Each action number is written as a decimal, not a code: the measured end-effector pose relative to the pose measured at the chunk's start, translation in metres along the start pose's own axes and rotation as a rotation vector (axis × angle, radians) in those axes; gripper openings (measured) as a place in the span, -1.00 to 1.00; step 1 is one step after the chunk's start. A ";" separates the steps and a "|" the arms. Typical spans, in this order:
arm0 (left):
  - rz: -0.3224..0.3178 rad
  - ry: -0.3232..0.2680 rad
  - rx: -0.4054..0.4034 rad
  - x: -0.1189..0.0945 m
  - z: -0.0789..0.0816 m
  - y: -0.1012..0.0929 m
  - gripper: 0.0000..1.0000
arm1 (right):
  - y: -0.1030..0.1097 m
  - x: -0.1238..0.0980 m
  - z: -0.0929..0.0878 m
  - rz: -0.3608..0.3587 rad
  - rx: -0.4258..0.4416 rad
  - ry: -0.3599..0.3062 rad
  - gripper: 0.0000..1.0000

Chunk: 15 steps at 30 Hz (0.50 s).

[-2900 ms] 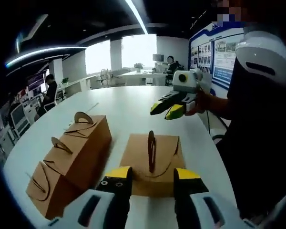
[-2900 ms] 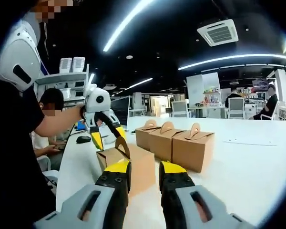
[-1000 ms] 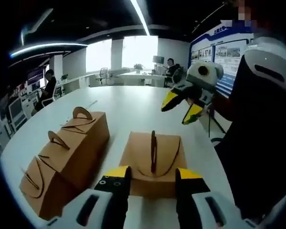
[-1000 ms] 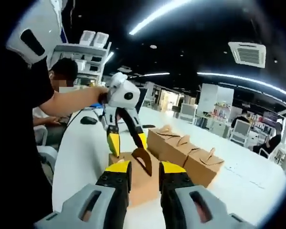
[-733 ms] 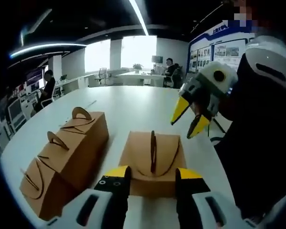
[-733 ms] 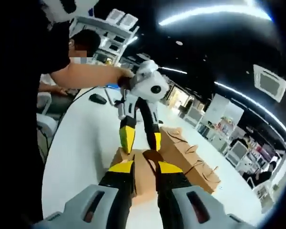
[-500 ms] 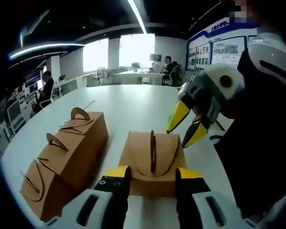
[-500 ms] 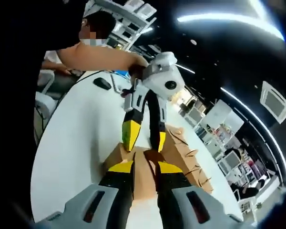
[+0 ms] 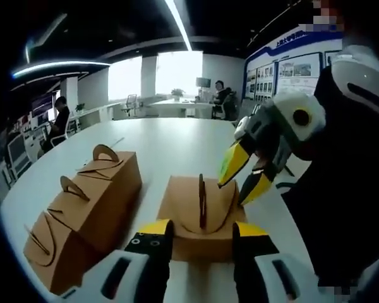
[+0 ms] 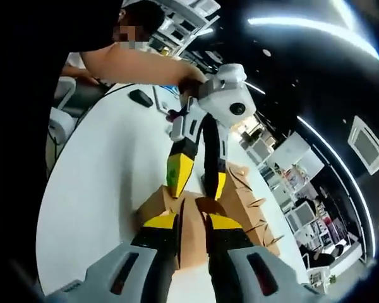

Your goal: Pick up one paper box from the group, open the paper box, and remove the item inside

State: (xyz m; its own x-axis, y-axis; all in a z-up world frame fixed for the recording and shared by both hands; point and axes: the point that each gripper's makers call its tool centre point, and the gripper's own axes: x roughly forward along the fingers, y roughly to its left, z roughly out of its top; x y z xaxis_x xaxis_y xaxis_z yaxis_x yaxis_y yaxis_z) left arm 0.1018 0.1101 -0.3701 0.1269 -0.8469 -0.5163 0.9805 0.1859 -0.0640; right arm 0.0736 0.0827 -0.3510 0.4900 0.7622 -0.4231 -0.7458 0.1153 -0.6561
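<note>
A lone brown paper box lies on the white table, its handle tab standing up, just beyond my left gripper, which is open and holds nothing. My right gripper comes in from the right, tilted down over the box's right half, jaws apart, close to the handle. In the right gripper view, my right gripper is open with the handle tab just past its tips. The left gripper points down at the same box from the far side.
Three more brown boxes stand in a row to the left, also seen as the box row. The white table carries a black mouse. A person's forearm holds the left gripper. People sit at far desks.
My right gripper has swung down and in, from high above the table to just over the box's handle side. The left gripper has barely moved. Both stay open.
</note>
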 end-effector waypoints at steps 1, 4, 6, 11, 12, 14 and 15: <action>0.000 -0.001 0.000 0.000 0.000 0.000 -0.21 | 0.000 0.000 0.000 0.000 -0.001 0.002 -0.63; -0.002 -0.008 0.001 0.000 0.000 0.000 -0.21 | 0.001 0.001 -0.001 -0.003 -0.012 0.012 -0.63; -0.003 -0.014 0.001 0.000 0.000 0.000 -0.21 | 0.002 0.003 0.000 -0.007 -0.020 0.011 -0.64; -0.003 -0.017 0.002 0.000 0.000 0.001 -0.21 | 0.000 0.006 0.001 -0.026 -0.062 0.032 -0.65; -0.003 -0.016 0.003 0.000 0.000 0.001 -0.21 | 0.000 0.006 0.001 -0.026 -0.068 0.034 -0.65; -0.001 -0.016 0.002 0.000 0.000 0.001 -0.21 | 0.000 0.007 0.001 -0.029 -0.071 0.036 -0.65; 0.000 -0.016 0.002 0.000 0.000 0.001 -0.21 | -0.001 0.007 0.001 -0.030 -0.070 0.037 -0.65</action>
State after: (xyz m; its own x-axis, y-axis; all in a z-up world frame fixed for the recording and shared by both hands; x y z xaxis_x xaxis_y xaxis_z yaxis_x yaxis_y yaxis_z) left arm 0.1031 0.1104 -0.3704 0.1294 -0.8548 -0.5026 0.9808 0.1850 -0.0620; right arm 0.0770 0.0885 -0.3528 0.5288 0.7350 -0.4244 -0.6979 0.0920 -0.7103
